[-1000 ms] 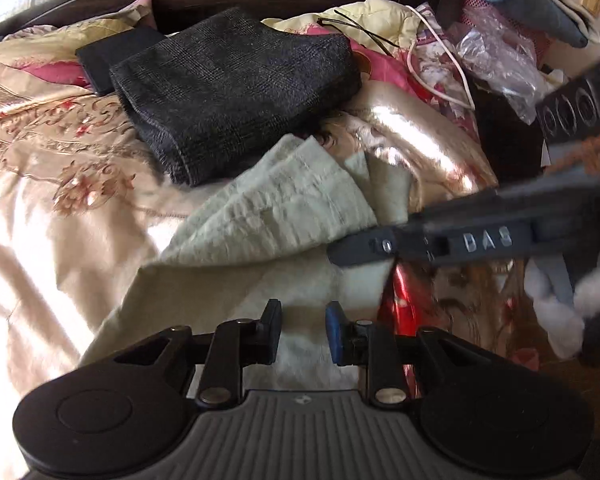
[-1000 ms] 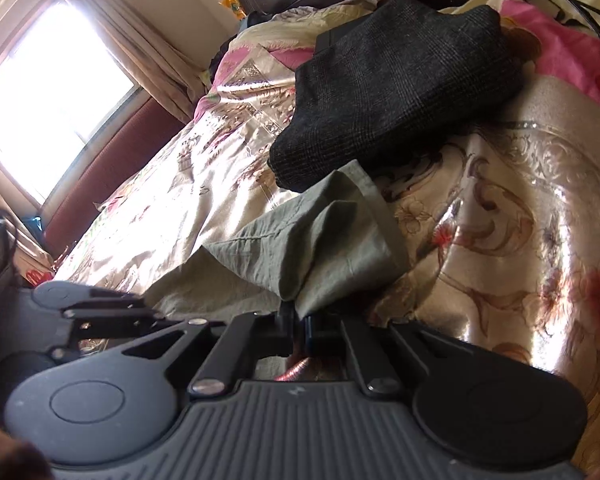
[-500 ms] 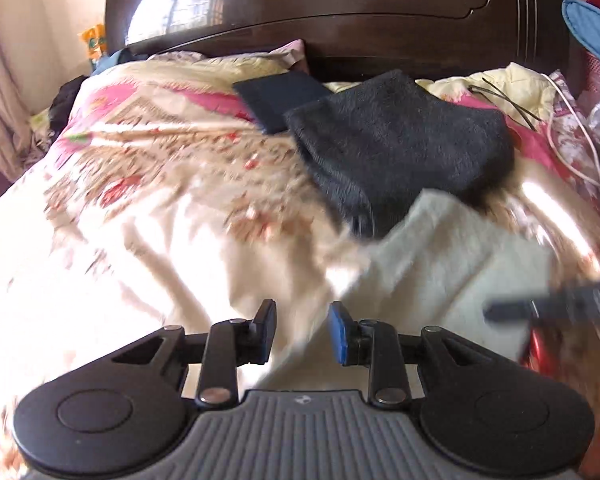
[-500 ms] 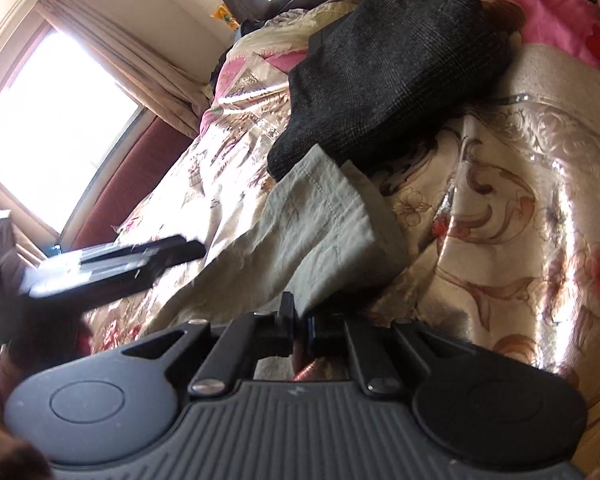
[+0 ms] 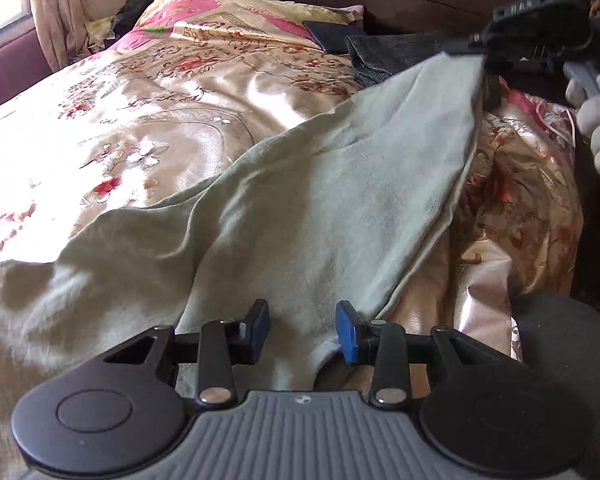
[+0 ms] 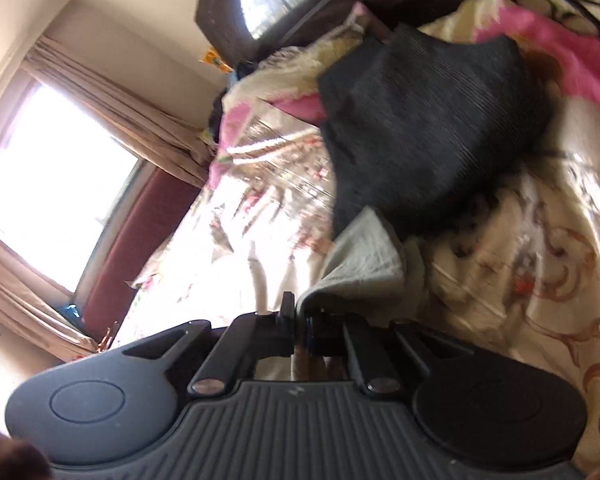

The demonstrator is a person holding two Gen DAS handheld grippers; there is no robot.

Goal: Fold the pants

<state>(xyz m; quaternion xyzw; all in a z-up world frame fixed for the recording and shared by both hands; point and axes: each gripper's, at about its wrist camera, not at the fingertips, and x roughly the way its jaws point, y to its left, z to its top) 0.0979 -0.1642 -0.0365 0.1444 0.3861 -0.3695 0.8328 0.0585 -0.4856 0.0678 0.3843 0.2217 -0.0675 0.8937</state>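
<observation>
Pale green pants (image 5: 300,208) lie spread over the floral bedspread (image 5: 140,120). My left gripper (image 5: 302,332) is open, its blue-padded fingers low over the near edge of the pants, with cloth between them. My right gripper (image 6: 300,320) is shut on a far corner of the pants (image 6: 360,264) and holds it lifted; in the left wrist view it (image 5: 476,46) shows at the upper right, pulling the cloth taut.
A folded dark grey garment (image 6: 420,128) lies beyond the pants near the dark wooden headboard (image 5: 420,4). A dark flat item (image 5: 324,34) lies beside it. A window with curtains (image 6: 60,160) is to the left. A dark object (image 5: 560,340) sits at the bed's right edge.
My right gripper has lifted its corner of the pants up and away, stretching the cloth. My left gripper has swung left and come down over the near edge of the pants, still open.
</observation>
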